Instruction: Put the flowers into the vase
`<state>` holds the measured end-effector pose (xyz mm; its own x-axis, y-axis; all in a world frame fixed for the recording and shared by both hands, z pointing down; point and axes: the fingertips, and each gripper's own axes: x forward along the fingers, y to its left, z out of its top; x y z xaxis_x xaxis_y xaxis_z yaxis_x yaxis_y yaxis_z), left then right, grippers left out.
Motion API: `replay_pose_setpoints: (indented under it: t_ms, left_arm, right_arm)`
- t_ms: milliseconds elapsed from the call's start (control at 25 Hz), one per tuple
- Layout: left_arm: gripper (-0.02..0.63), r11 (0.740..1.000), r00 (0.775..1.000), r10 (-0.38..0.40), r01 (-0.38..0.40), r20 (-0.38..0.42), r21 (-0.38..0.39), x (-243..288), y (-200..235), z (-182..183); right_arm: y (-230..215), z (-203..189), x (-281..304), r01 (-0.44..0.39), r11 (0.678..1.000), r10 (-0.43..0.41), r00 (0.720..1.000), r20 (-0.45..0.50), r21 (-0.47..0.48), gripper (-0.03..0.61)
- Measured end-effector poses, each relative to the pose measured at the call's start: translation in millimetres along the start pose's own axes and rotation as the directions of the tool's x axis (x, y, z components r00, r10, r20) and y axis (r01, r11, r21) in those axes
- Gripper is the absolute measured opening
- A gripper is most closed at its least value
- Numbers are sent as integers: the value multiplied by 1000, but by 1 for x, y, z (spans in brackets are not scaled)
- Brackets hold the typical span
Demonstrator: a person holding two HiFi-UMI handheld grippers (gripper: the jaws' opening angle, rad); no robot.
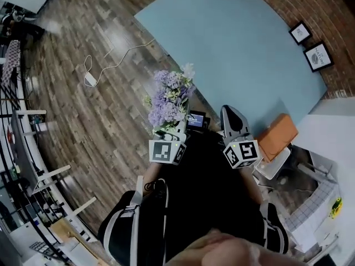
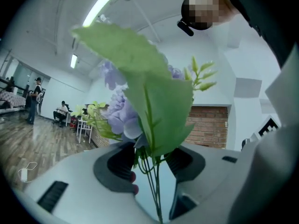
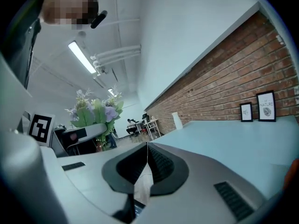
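While the left gripper [image 2: 152, 160] pinches the flowers [image 2: 140, 78] by their stems just beside the table [image 1: 238, 43], the right gripper [image 3: 147, 160] has its jaws pressed together, empty. The vase [image 3: 177, 120] stands at the table's far end

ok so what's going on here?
A person stands by a blue table with a gripper in each hand. The left gripper has its jaws closed on the stems of a bunch of purple flowers. The right gripper is beside it, jaws shut and empty. A white vase stands at the far end of the table, so the flowers are not yet in it.
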<state>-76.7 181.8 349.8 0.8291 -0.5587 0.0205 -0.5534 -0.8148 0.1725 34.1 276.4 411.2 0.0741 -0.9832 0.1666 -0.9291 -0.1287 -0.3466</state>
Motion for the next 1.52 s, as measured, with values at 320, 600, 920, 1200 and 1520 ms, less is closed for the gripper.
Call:
replay_pose_setpoints:
  t_ms: [320,600,920,1200,1520]
  left_arm:
    - [218,992,992,122,-121,37,-43,-46,112,17]
    - [218,987,986,155,-152,61,-52,-96,184,27]
    - [218,975,978,208,-205,32,-80,-112,243,19]
    - [218,939,941,335,-330,40,-97,-78,283,21]
    - [218,905,903,424,-419,67,-76,-19,348,57]
  right_arm:
    - [106,-18,86,-143,990,143,987,-72,8,18]
    - [190,-44,142,-213,977,214,969,-126,21,18]
    - [249,-56,183,-306,951,295,938,-181,-39,18]
    - [262,-57,247,-408,911,391,900,-193,-57,18]
    - [270,-21,346,-521,852,509,847,-155,-51,18]
